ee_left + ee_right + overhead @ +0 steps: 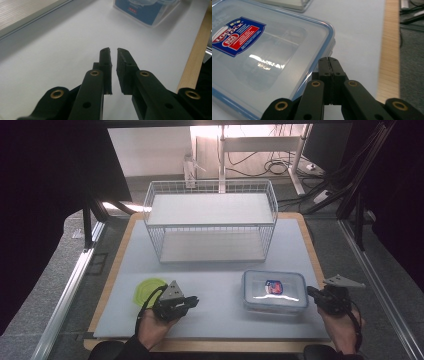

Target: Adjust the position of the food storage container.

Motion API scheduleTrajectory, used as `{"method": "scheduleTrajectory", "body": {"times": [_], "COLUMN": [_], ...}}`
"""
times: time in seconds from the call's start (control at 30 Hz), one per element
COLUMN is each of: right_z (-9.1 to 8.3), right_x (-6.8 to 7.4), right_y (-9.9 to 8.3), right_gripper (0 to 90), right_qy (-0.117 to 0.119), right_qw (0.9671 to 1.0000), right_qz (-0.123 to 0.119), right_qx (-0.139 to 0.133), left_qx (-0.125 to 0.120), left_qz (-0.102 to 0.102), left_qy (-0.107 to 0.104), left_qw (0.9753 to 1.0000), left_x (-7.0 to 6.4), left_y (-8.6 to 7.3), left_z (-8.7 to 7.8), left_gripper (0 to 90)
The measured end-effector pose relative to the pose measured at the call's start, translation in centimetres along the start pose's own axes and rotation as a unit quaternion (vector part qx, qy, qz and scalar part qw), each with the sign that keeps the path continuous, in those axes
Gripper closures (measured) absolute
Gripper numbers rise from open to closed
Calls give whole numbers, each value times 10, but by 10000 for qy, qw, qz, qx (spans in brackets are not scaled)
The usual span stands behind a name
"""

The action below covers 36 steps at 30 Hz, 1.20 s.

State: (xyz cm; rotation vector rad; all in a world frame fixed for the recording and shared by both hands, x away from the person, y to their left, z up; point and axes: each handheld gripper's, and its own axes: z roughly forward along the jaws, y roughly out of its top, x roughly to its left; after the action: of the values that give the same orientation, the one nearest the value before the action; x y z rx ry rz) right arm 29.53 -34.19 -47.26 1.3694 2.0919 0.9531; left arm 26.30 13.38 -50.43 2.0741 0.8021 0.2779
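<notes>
A clear plastic container (274,291) with a blue-rimmed lid and a red and blue label lies flat at the front right of the pale mat (215,320). My right gripper (311,292) sits just right of it. In the right gripper view its jaws (328,59) are shut with the pads touching and nothing between them, right at the edge of the container lid (262,50). My left gripper (196,301) is low over the mat at the front left, pointing right toward the container (146,11). Its jaws (113,51) stand open by a narrow gap with nothing in it.
A white wire rack (210,220) with two grey shelves stands at the back middle of the mat. A flat yellow-green disc (147,290) lies just left of my left gripper. The wooden table edge (389,62) runs close along the right.
</notes>
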Motion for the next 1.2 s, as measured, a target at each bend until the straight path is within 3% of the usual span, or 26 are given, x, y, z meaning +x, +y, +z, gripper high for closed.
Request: {"method": "scheduleTrajectory", "body": {"times": [0.43,0.9,1.1,1.2], "right_z": [25,54,62,64], "right_x": [41,98,114,119], "right_y": [18,38,43,45], "right_gripper": [899,899,899,899], "right_qy": [659,1318,1491,1495], "right_qw": [9973,9879,9843,9834], "right_qz": [-324,-812,-945,-1025], "right_qx": [31,20,27,23], "left_qx": [78,177,261,391], "left_qz": [-152,-299,-295,-330], "left_qy": [337,868,983,1157], "left_qw": [9993,9956,9944,9920], "left_x": [9,22,24,28], "left_y": [-2,-3,-5,-8], "left_z": [-3,-9,-12,-12], "left_gripper": [832,839,839,841]}}
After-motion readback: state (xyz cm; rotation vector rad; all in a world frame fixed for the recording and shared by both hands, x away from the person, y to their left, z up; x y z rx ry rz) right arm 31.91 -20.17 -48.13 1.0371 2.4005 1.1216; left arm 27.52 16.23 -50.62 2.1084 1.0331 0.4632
